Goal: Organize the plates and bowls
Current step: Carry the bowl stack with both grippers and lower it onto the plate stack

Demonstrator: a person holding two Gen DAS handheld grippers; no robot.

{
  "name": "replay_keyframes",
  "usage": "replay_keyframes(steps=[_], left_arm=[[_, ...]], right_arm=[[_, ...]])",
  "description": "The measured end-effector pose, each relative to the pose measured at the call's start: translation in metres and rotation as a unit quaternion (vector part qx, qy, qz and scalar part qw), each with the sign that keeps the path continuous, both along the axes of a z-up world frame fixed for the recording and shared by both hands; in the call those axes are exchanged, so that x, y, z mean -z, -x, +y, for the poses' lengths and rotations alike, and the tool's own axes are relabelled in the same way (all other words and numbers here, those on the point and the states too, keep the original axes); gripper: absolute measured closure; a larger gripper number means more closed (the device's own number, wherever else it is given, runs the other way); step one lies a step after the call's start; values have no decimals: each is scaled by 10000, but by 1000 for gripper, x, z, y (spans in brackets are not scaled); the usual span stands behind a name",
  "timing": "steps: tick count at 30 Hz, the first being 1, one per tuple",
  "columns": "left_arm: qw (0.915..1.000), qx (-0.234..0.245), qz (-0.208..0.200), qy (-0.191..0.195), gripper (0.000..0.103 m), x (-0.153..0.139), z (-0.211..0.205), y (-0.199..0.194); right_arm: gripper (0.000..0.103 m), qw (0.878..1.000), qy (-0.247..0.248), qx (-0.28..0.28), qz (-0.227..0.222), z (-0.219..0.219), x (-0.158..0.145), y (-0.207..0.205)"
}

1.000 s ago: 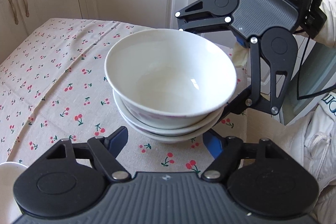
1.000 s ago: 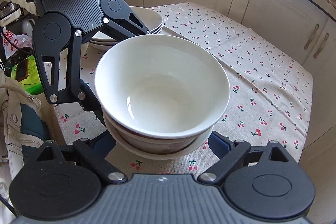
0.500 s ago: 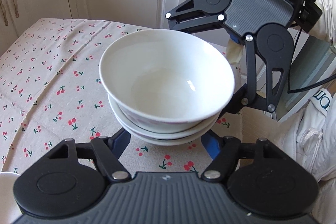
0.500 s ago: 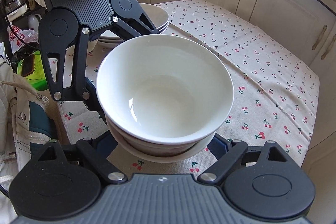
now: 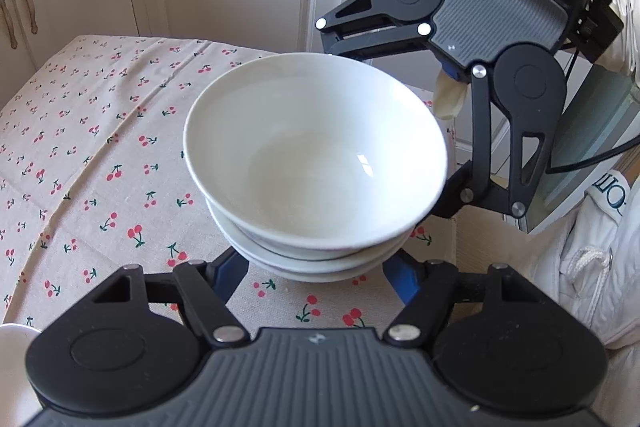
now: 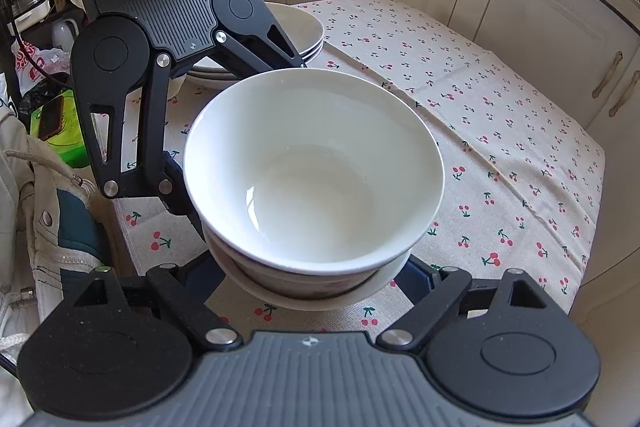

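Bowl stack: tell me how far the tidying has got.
Done: the bowls sit nested in one stack; a second dish stack stands behind it. In hand: the left gripper and right gripper straddle the nested stack from opposite sides, jaws just closing; pad contact is hidden. Left: lifting it and joining or placing the stacks.

The surface (image 6: 520, 131) is covered by a cherry-print cloth (image 5: 100, 147); a plate stack (image 6: 308, 35) is parked on it.
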State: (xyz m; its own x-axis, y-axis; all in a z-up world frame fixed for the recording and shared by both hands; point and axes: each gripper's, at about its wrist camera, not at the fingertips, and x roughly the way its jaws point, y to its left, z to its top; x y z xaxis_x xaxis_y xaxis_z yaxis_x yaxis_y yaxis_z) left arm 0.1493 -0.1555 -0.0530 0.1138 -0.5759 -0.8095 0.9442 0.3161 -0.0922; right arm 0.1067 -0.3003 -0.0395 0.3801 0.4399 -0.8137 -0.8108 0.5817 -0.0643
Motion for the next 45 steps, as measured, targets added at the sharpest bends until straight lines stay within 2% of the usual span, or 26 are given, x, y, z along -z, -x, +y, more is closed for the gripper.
replay_keyframes(steps=[11,17,26,40,45], left_arm=[[9994,-289,-193,81,30,-25,24,19],[9973,-637,-361,32,30,-42,55,29],[9909,-1214,-570,-88,30,-59,109,28],[9807,-1836,-587,-316,30,-53,173,2],[9792,-1915,-543,-382,30,-46,184,-8]], right_arm=[[10,9996,-1,-219,-161,18,-22,9],[10,9980,-27,-547,-314,47,-35,6],[10,9927,-100,-1094,-503,104,-45,-19],[10,9866,-84,-1573,-421,187,-28,-71],[10,9870,-112,-1579,-274,200,-20,-84]])
